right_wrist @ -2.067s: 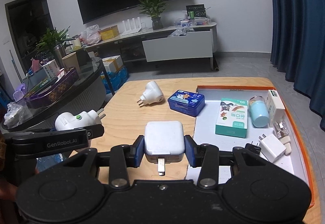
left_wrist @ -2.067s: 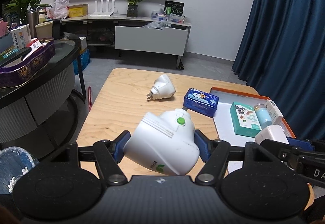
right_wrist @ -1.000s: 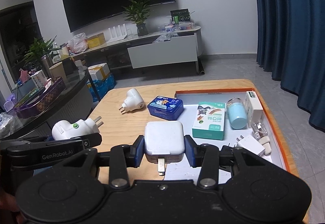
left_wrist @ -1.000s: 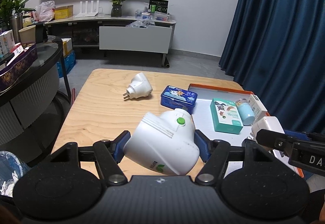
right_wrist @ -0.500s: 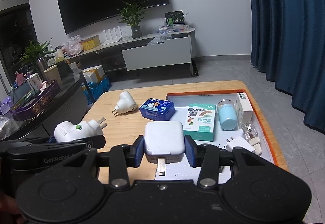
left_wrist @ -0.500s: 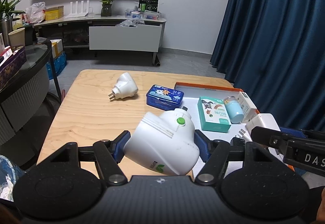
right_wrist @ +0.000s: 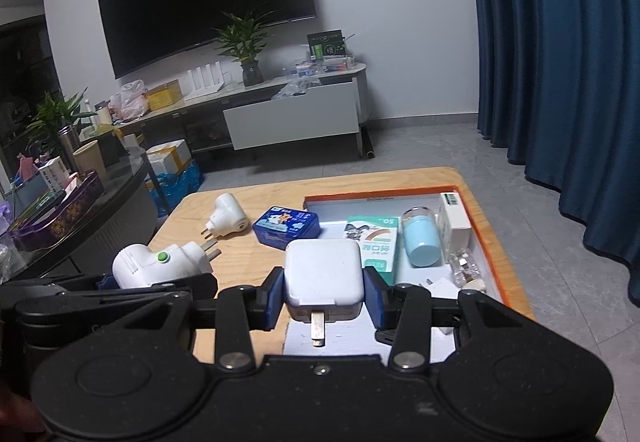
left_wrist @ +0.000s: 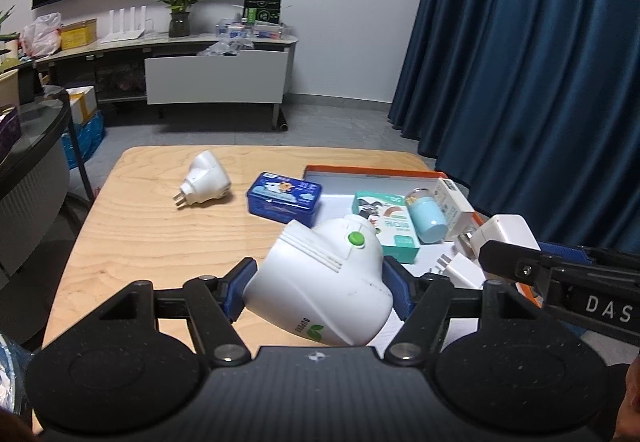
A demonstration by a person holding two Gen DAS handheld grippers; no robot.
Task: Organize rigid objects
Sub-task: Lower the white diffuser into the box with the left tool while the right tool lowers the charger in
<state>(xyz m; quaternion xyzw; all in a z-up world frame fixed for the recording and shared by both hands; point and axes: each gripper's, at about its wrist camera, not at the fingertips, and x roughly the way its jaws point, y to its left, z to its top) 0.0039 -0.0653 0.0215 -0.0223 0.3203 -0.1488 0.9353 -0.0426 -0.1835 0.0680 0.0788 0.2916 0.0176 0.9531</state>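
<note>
My left gripper (left_wrist: 320, 294) is shut on a white plug-in device with a green button (left_wrist: 324, 286), held above the wooden table (left_wrist: 152, 242) near the tray's left side; it also shows in the right wrist view (right_wrist: 156, 266). My right gripper (right_wrist: 324, 300) is shut on a square white charger (right_wrist: 323, 276), held above the near part of the orange-rimmed white tray (right_wrist: 486, 238); the charger also shows in the left wrist view (left_wrist: 504, 236). A second white plug (left_wrist: 206, 179) and a blue tin (left_wrist: 285, 197) lie on the table.
The tray holds a green-white box (right_wrist: 376, 242), a light blue cylinder (right_wrist: 420, 242), a white carton (right_wrist: 454, 215), a small white adapter (right_wrist: 440, 286) and a clear item (right_wrist: 464, 266). A dark round table (right_wrist: 60, 217) stands left. Blue curtains (right_wrist: 560, 61) hang right.
Both grippers have moved to the right with their objects still held. The left now hangs near the tray's edge. The right is over the tray's near part.
</note>
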